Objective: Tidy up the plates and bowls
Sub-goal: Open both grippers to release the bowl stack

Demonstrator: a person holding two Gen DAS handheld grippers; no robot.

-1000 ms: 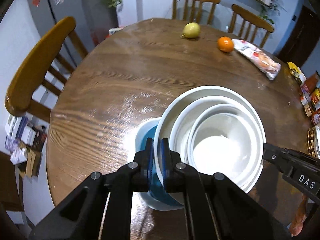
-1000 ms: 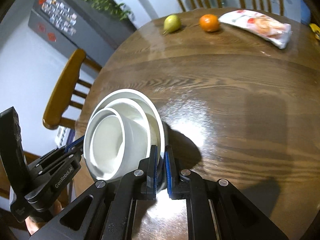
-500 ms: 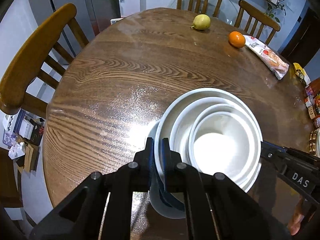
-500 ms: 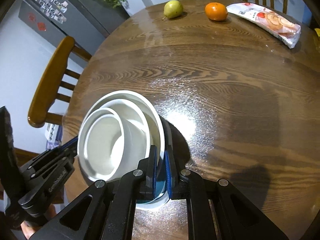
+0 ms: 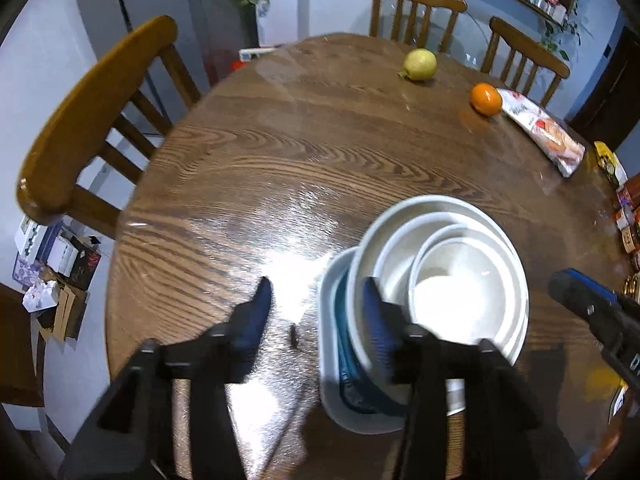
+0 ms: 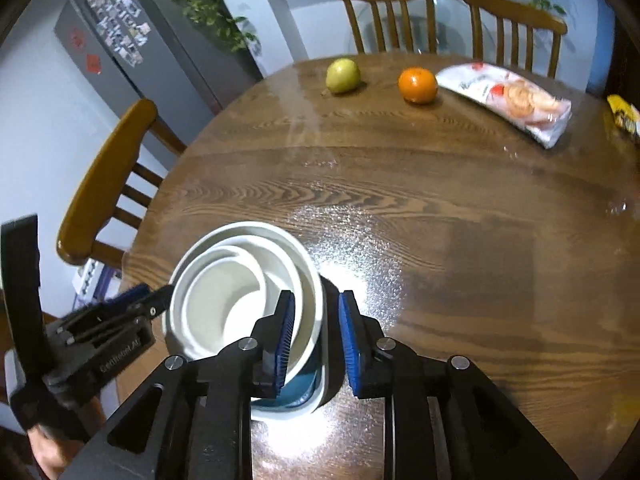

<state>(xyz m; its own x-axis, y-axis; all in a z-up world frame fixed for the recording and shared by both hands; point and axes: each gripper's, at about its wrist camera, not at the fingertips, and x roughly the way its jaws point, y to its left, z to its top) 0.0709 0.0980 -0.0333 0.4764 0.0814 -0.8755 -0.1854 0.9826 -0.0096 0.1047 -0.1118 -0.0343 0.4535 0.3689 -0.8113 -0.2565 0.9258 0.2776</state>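
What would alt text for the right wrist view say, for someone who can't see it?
Open right tongs straddle the rim of nested white bowls sitting in a teal dish on a round wooden table. The left tongs are by the stack's far side. A pear, an orange and a snack bag lie farther back.

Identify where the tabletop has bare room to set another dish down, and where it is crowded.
Bare wood spans the table between the stacked white bowls and the far row of pear, orange and snack bag. Crowded: the near edge, where both open tongs flank the stack.
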